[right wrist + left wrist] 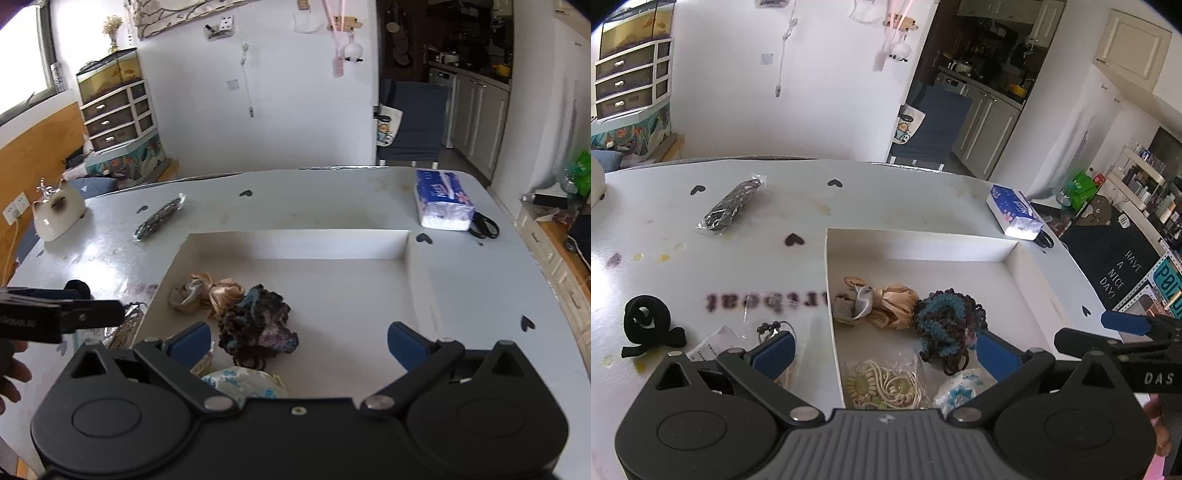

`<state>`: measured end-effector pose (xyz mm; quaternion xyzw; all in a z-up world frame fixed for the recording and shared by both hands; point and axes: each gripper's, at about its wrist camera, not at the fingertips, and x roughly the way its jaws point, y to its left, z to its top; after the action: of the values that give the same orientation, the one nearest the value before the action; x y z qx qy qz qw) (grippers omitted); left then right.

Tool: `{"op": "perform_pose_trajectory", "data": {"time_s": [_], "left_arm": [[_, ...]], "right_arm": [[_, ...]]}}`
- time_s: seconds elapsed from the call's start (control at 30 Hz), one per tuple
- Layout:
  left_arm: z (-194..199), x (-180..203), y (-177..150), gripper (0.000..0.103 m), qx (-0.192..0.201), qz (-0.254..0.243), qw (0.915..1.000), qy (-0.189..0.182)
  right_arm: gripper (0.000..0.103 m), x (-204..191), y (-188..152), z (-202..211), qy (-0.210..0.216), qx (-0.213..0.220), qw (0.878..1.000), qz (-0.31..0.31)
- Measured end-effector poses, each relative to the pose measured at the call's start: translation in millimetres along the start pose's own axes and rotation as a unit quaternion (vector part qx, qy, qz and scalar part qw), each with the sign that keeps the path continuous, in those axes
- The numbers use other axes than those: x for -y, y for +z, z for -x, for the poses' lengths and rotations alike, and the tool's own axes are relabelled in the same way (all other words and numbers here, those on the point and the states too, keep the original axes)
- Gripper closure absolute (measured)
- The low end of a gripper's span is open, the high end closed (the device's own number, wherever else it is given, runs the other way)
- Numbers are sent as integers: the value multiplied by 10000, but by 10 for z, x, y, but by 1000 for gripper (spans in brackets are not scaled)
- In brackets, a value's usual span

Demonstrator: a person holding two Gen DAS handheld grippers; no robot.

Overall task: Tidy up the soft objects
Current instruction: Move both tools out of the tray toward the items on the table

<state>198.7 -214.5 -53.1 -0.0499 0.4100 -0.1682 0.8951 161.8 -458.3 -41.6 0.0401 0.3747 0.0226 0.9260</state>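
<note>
From the left wrist view, the left gripper (884, 349) hangs with its blue pads wide apart and nothing between them. Its left pad sits over the table outside the white box (923, 247), and its right pad over the box floor, so the box's left wall runs up between the fingers. Inside the box, ahead of the right pad, lie a beige satin scrunchie (882, 304) and a dark blue-and-brown crocheted scrunchie (949, 325), the second almost touching that pad. Just below the fingers are a bagged cream piece (886, 384) and a white-and-blue one (960, 391). Still out on the table (886, 192), left of the left pad, lies a black velvet bow (646, 325); far ahead and to the left lies a dark bagged hair tie (733, 205), its long axis slanting away to the upper right. Beside the left pad a clear bag with small hardware (772, 332) rests on the table.

From the right wrist view, the right gripper (299, 343) is also spread wide and empty, both pads over the box. The crocheted scrunchie (255, 328) lies between them, nearer the left pad, without contact. The left gripper's tip (92, 314) reaches in from the left edge. The bagged hair tie (159, 218) lies far ahead-left.

Judging by position, the left gripper is nearer to everything still outside the box, the bow nearest.
</note>
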Motion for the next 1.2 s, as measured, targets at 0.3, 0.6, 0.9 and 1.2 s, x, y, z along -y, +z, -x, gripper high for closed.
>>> {"op": "perform_pose_trajectory", "data": {"time_s": [0.3,0.6,0.9,1.2], "left_arm": [[194,-134,-82,0,160,-116,9998,25],[320,-452,-115,0,139,-152,9997,-102],[435,-894,-75,0,100,-173,9997,-165],[519,-1468,-3,0,84,-146,9998,-98]], "right_arm": [[0,-100,-84,101,-193,-6,9997,-113],[0,-375,-165,159,-385,-30,9989,-271],[0,-804,-175,134,-490,-55,9980,-405],[0,-1319,-131,-48,-395,-51,9981,-464]]}}
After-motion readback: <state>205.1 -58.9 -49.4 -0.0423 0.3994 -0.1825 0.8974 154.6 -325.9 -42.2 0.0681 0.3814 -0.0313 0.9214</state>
